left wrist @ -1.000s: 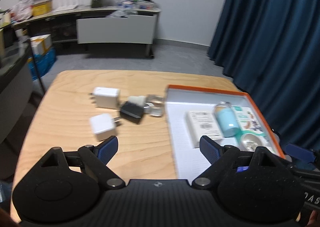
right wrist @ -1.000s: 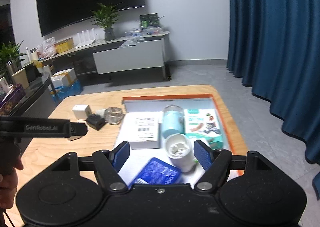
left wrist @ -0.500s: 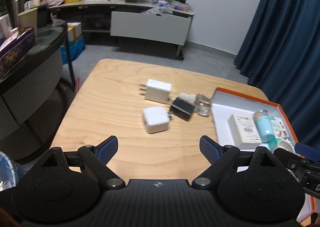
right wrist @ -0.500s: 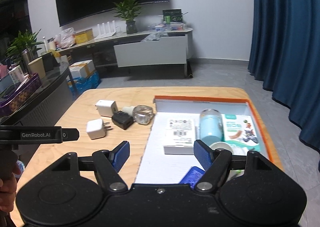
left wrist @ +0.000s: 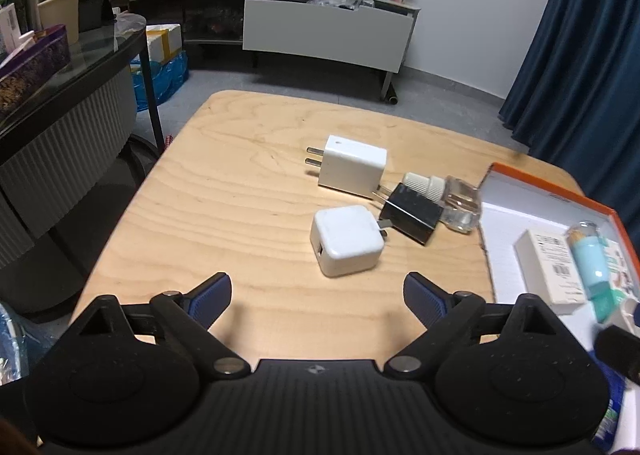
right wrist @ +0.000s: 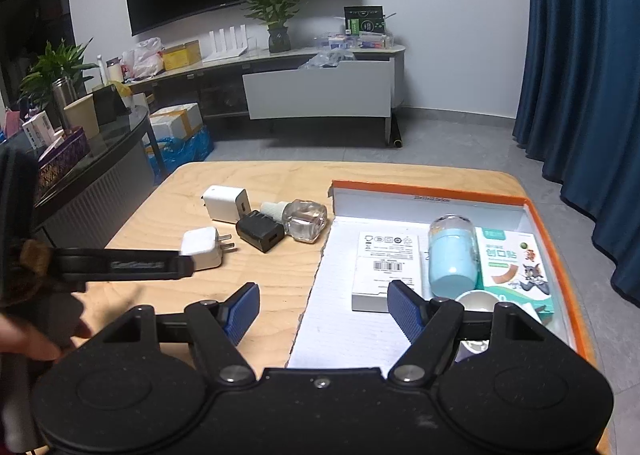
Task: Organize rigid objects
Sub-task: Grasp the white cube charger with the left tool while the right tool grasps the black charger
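You've swung your left gripper leftward and down since a second ago: the orange-edged box, which filled the right half of its view, now sits at the right edge, and the small white charger lies just ahead, roughly centred between the fingers. Those jaws are opening right now, nothing between them, nothing held. Behind that charger, the black adapter touches its prongs, the larger white charger lies just beyond, and the clear glass bottle rests against the adapter, beside the box wall. Your right gripper has shifted left too; it hovers at the box's near-left edge, jaws wide apart and empty, as before. Inside the box, the white carton, blue bottle and bandage pack lie side by side.
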